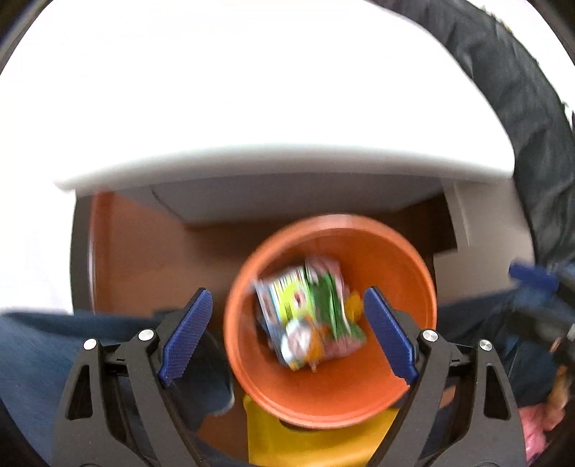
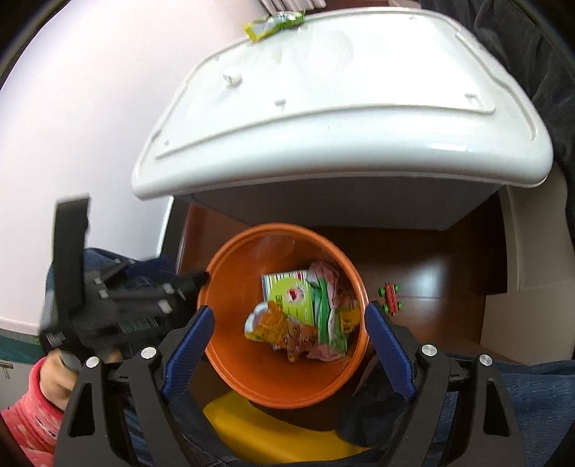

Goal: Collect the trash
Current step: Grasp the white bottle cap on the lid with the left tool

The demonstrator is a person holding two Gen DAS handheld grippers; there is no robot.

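An orange bucket [image 1: 334,391] stands on the floor below both grippers and also shows in the right wrist view [image 2: 251,363]. Several crumpled wrappers [image 1: 309,316] lie inside it, seen more sharply in the right wrist view [image 2: 305,312]. My left gripper [image 1: 287,334] is open and empty above the bucket; the view is blurred. My right gripper [image 2: 287,337] is open and empty above the bucket. A green wrapper [image 2: 275,23] lies at the far edge of the white table [image 2: 341,125]. The left gripper's body [image 2: 118,305] shows at the left of the right wrist view.
The white table [image 1: 251,107] overhangs the bucket. A yellow object [image 2: 258,434] lies under the bucket's near side. A small red and green toy [image 2: 390,298] lies on the brown floor [image 2: 431,276]. My blue-jeaned legs [image 1: 54,352] flank the bucket.
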